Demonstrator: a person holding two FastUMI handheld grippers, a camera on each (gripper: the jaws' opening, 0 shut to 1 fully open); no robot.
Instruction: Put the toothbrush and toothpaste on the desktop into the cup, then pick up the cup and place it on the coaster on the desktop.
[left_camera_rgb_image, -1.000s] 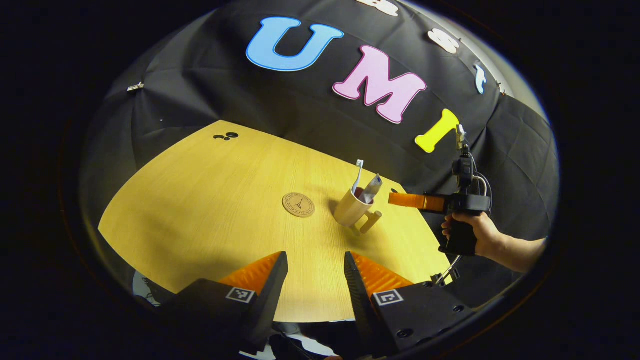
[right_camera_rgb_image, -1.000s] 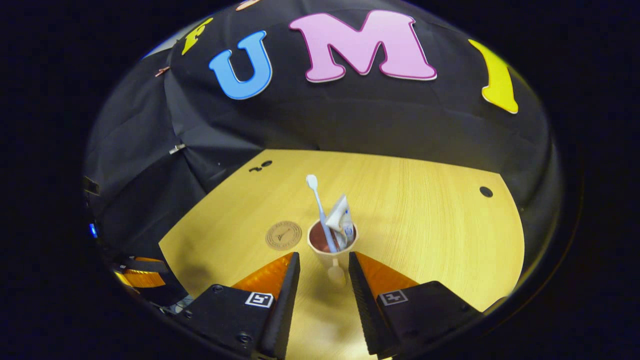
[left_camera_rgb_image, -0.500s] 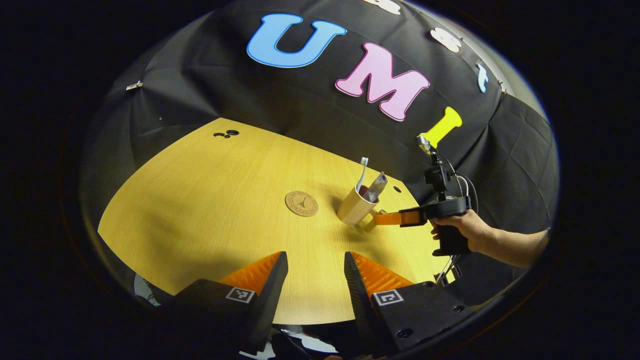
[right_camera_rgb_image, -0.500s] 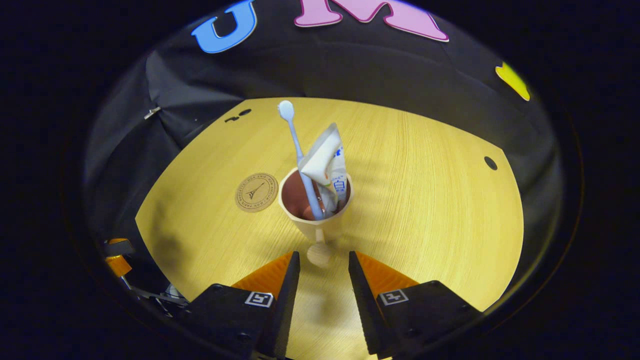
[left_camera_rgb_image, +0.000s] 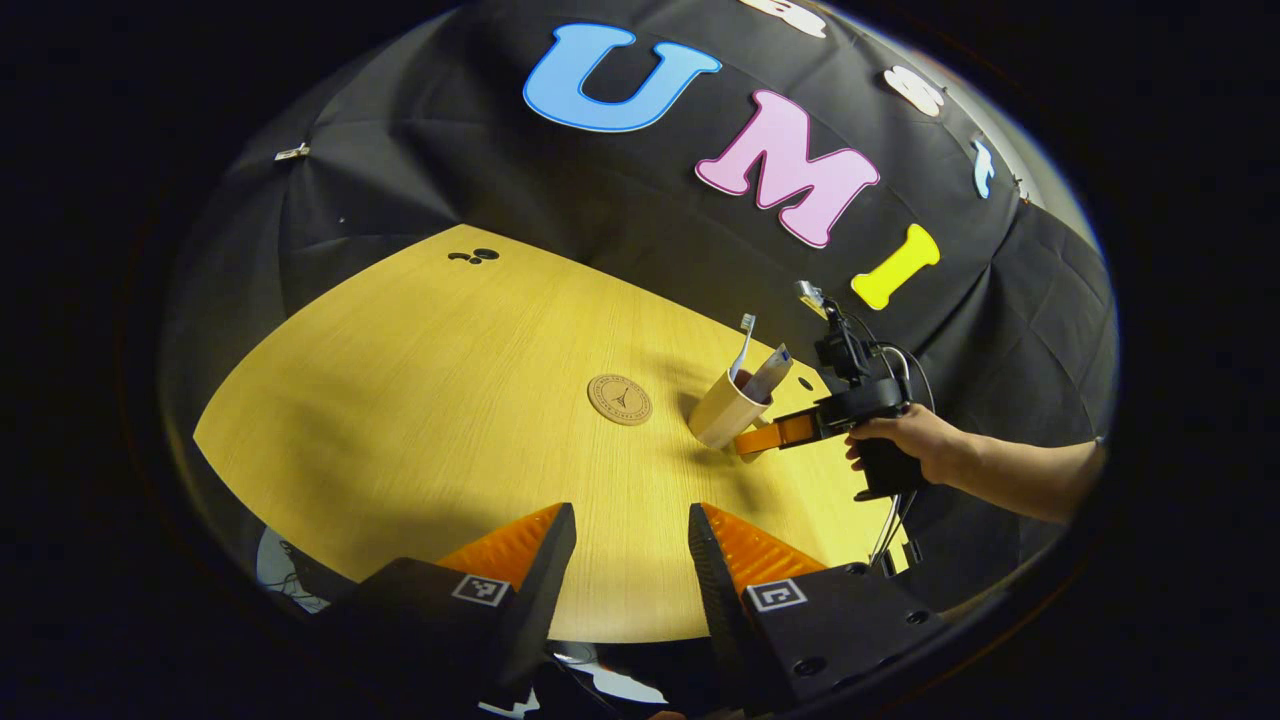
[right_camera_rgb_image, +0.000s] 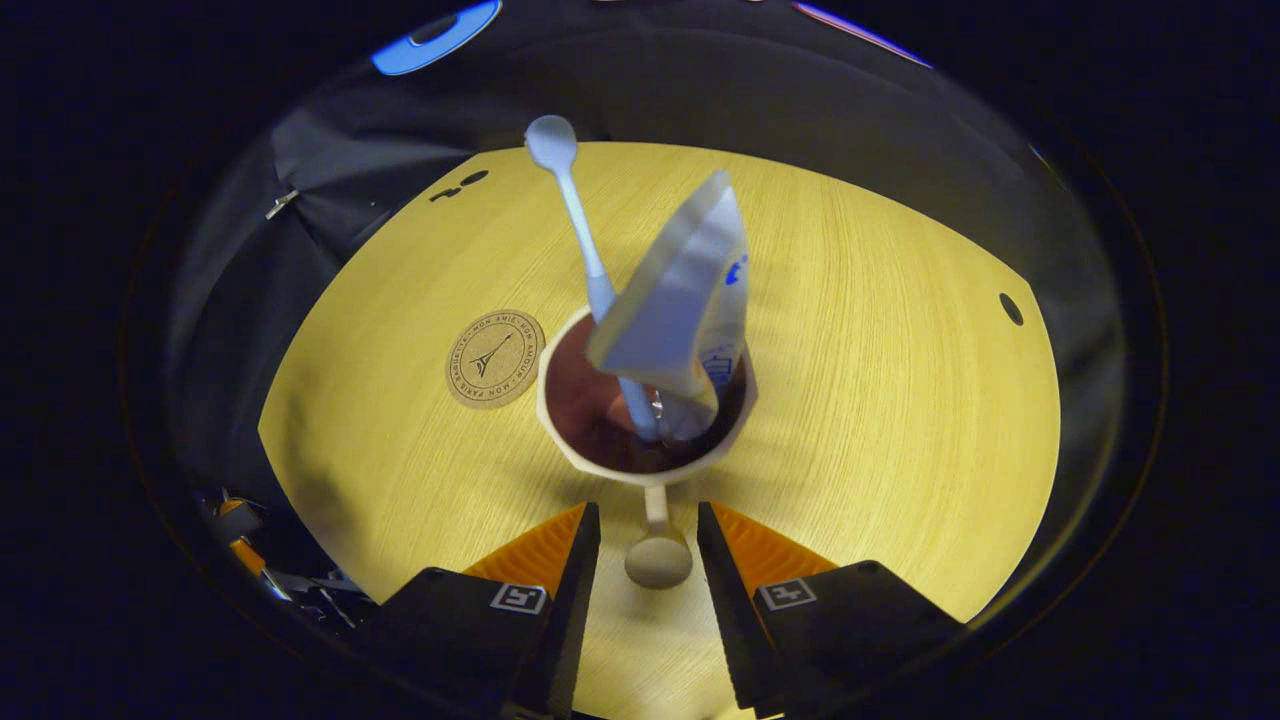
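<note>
The cup (right_camera_rgb_image: 645, 440) hides the lower ends of the brush (right_camera_rgb_image: 590, 270) and tube (right_camera_rgb_image: 680, 310). The tube looks blurred. At lower left, the far tongs (right_camera_rgb_image: 240, 520) are mostly cut off.

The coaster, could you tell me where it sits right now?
In the right gripper view the coaster lies flat on the table, just left of the cup and apart from it.

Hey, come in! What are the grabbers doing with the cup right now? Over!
Right gripper jaws open, straddling cup handle, not clamped. Left gripper open, hovering off. Toothbrush and toothpaste inside cup. Coaster beside it, path clear.
</note>
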